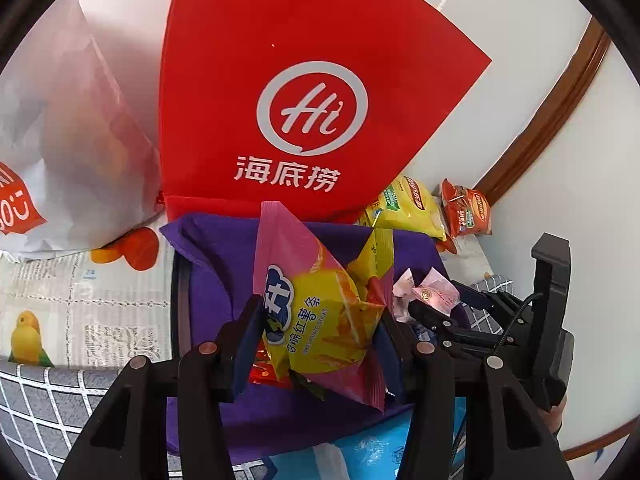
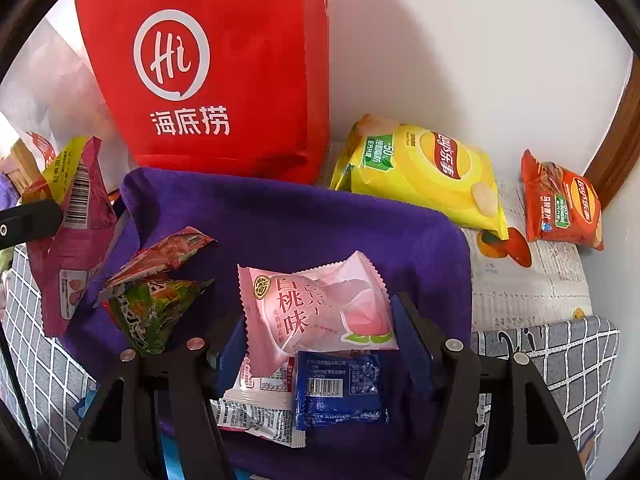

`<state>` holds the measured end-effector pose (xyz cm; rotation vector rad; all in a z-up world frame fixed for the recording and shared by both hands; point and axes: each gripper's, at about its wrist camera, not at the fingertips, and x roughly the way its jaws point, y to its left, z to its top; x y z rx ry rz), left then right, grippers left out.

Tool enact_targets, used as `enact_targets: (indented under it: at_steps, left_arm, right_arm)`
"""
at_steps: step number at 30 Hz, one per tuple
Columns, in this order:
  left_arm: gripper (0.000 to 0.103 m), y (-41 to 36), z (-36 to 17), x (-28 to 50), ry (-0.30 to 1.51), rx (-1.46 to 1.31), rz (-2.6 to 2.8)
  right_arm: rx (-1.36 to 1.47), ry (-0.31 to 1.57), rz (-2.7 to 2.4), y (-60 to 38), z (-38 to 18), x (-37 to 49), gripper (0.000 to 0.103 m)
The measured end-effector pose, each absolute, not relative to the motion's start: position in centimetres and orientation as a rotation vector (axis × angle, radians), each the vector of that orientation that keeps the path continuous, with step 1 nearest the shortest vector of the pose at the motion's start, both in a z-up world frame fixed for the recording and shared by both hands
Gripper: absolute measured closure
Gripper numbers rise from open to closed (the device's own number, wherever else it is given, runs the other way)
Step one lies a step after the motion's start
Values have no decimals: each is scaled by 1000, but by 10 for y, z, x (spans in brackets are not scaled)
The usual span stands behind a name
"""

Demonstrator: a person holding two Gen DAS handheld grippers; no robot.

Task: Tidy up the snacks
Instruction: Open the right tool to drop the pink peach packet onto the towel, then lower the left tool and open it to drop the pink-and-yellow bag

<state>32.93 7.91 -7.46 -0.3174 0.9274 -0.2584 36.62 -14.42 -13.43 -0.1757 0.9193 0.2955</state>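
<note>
With my left gripper (image 1: 316,344) clamped on the sweet potato sticks bag (image 1: 320,312) above the purple bin (image 2: 304,216), and my right gripper (image 2: 320,344) loosely straddling the peach candy packet (image 2: 316,312), I risk that slick packet slipping sideways.

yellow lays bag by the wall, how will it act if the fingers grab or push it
The yellow Lay's bag looks puffed with air, so it is probably light for its size and would slide or tip at a push. Its glossy film seems slippery, so fingers may slip off the bulge; the crimped end should grip better. A hard squeeze would likely crush the chips.
</note>
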Motion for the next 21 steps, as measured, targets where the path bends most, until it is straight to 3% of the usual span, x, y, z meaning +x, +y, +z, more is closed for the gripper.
enact_targets:
  at_steps: [9, 21]
  left_arm:
    - [53, 72, -79, 331, 937, -327, -284]
    - [53, 63, -86, 333, 949, -314, -288]
  right_arm:
    - [-162, 942, 272, -150, -135, 369, 29]
    - [-92, 844, 265, -163, -102, 357, 28]
